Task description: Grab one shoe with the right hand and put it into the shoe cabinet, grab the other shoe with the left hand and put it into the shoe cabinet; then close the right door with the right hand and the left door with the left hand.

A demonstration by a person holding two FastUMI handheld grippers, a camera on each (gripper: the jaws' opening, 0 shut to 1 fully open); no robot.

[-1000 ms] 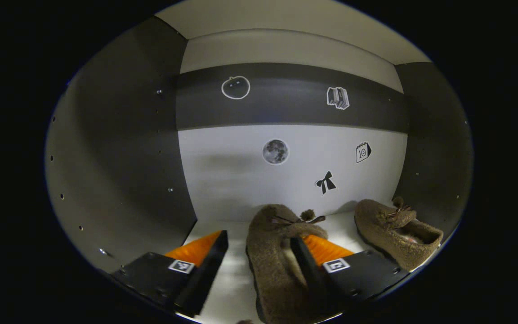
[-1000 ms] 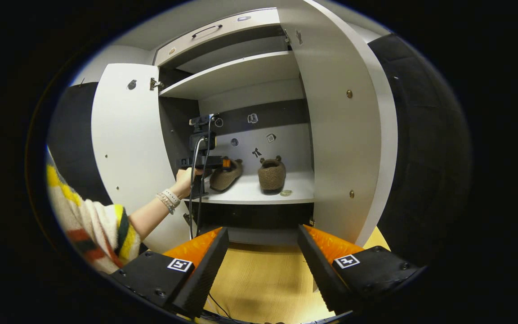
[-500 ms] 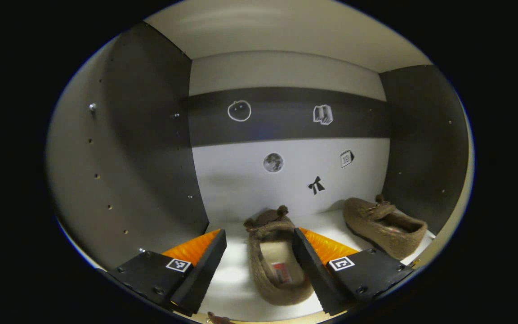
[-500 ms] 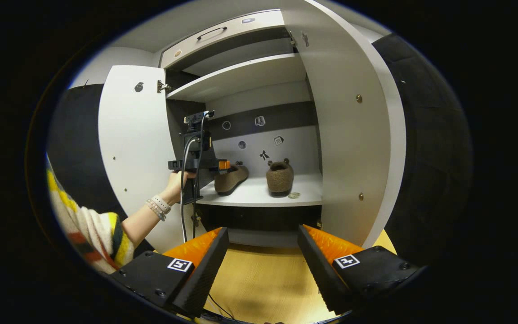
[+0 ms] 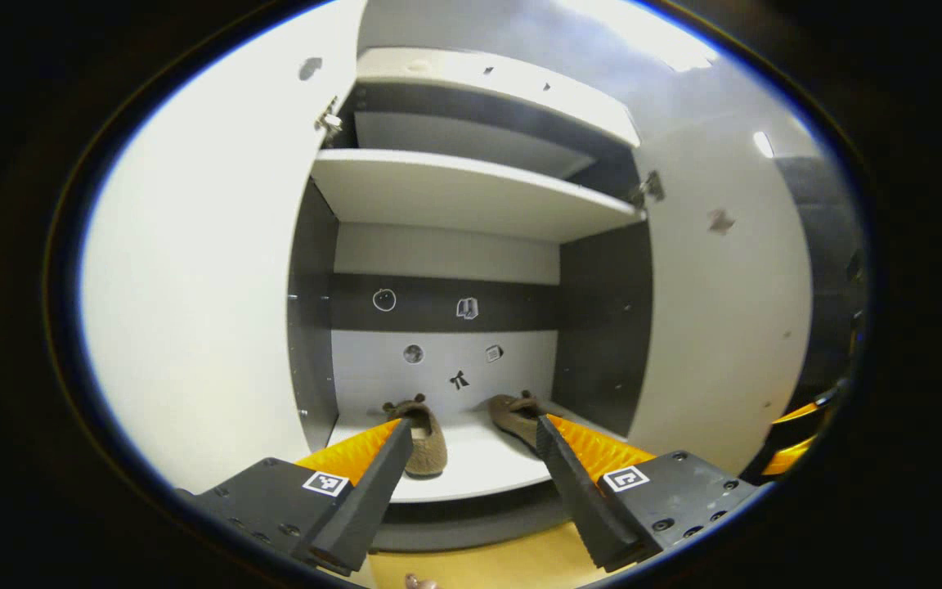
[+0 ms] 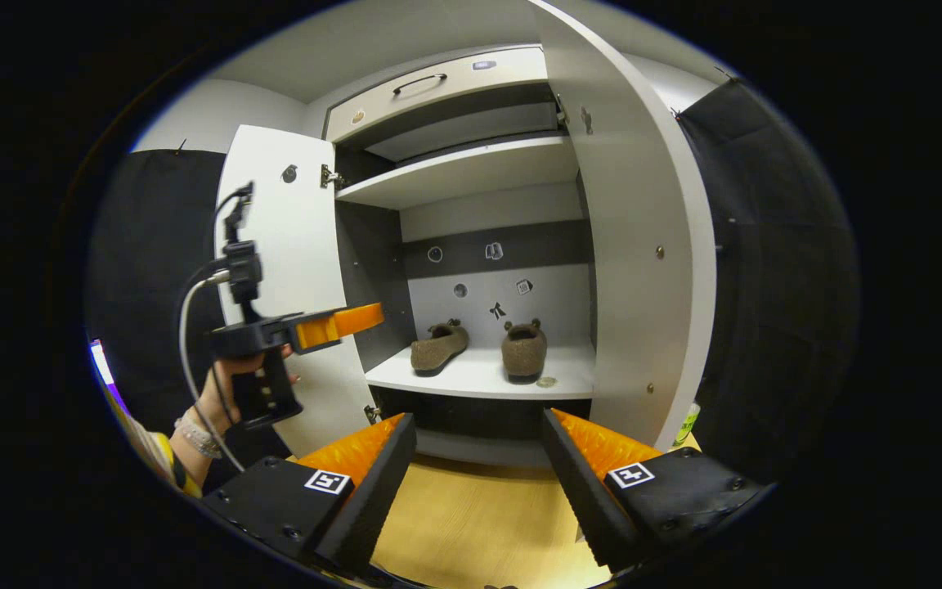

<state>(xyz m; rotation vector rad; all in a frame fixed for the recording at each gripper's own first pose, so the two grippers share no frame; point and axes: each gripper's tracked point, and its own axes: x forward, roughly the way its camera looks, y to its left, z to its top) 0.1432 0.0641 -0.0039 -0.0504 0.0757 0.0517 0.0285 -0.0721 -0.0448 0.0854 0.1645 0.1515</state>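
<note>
Two brown fuzzy shoes rest on the cabinet's white lower shelf [image 6: 479,380]: one shoe [image 6: 438,346] [image 5: 424,436] on the left, the other shoe [image 6: 524,349] [image 5: 520,411] on the right. Both white doors stand open, the left door [image 6: 295,270] [image 5: 201,286] and the right door [image 6: 634,262] [image 5: 724,311]. My left gripper [image 5: 471,483] is open and empty, well back from the shelf. In the right gripper view, that left gripper [image 6: 332,325] is held by a hand in front of the left door. My right gripper [image 6: 479,483] is open and empty above the wooden floor.
An upper white shelf [image 6: 463,168] and a drawer with a handle [image 6: 430,82] sit above the shoes. Small stickers mark the cabinet's back wall [image 6: 487,282]. A round flat object [image 6: 546,381] lies at the shelf's front edge. The wooden floor [image 6: 471,523] stretches before the cabinet.
My left gripper has pulled back out of the cabinet, leaving its shoe on the shelf. The right gripper has stayed in front of the cabinet, its view shifting slightly.
</note>
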